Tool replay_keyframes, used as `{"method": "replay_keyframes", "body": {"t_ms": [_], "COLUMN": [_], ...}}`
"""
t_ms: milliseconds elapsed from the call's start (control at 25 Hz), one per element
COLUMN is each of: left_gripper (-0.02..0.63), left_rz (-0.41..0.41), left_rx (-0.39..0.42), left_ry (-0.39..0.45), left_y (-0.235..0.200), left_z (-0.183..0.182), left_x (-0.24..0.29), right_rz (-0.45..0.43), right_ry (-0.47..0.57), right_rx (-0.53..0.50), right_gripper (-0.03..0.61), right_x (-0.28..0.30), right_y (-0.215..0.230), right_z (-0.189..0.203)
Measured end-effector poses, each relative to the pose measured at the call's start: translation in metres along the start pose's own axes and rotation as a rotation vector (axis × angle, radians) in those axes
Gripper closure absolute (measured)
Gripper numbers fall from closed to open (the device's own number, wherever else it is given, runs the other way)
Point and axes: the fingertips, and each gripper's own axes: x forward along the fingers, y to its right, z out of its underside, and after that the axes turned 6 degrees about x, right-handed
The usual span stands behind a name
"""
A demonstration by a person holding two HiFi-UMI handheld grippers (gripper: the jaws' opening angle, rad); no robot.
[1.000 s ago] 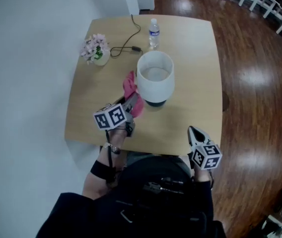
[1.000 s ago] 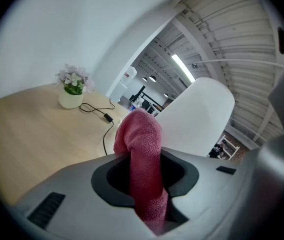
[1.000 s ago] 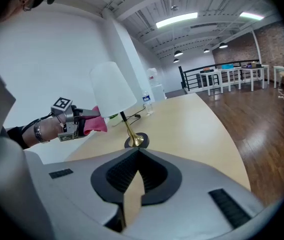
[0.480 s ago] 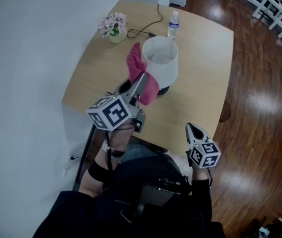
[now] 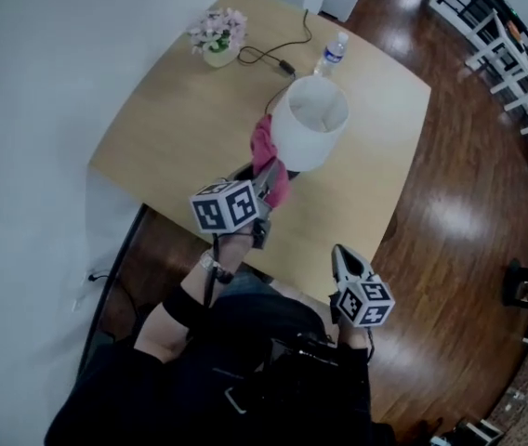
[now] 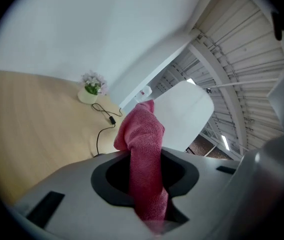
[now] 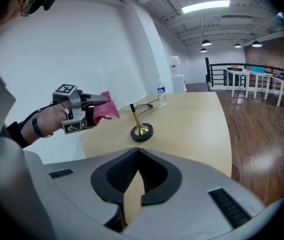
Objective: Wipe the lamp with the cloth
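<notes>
the left gripper [image 5: 270,178] has its jaws closed partway on the pink cloth [image 5: 266,147], which fills the gap between them, pinched at its lower part. in the left gripper view the cloth [image 6: 144,149] rises from the bottom centre of the frame as a long narrow band. its long axis runs almost straight up the frame, leaning slightly left, and its free end folds over at the top. that folded end overlaps the left edge of the white shade of the lamp [image 6: 184,115]; whether they touch cannot be told. in the head view the cloth points from the jaws towards the upper part of the frame and lies at the lower left side of the lamp [image 5: 310,124]. the lamp stands upright near the middle of the table [image 5: 176,128], its shade open upwards. the right gripper view shows its brass stem and round black base [image 7: 142,132]. the right gripper [image 5: 342,255] is at the lower right, well apart from the lamp, its jaws together and holding nothing. the label on the water bottle [image 5: 334,54] is too small to read; only the cubes' square markers show.
</notes>
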Motion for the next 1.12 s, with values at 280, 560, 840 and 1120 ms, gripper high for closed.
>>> {"method": "replay_keyframes", "body": {"t_ms": [280, 560, 840, 1120], "left_gripper": [0.495, 0.496, 0.494, 0.493], "left_rz": [-0.039, -0.036, 0.0, -0.184], "left_rx": [0.005, -0.053, -0.048, -0.065], "left_ry": [-0.073, 0.109, 0.29, 0.328], "left_y": [-0.04, 0.002, 0.098, 0.089], "left_z": [0.031, -0.014, -0.058, -0.043], "left_x": [0.006, -0.052, -0.039, -0.021], "right_rz": [0.03, -0.031, -0.099, -0.172], "right_ry": [-0.05, -0.063, -0.045, -0.03], "right_rx": [-0.01, -0.03, -0.094, -0.111], "right_gripper": [0.569, 0.569, 0.569, 0.569], "right_x": [0.009, 0.005, -0.016, -0.023], "right_y": [0.001, 0.008, 0.044, 0.079], "right_z": [0.013, 0.013, -0.006, -0.025]}}
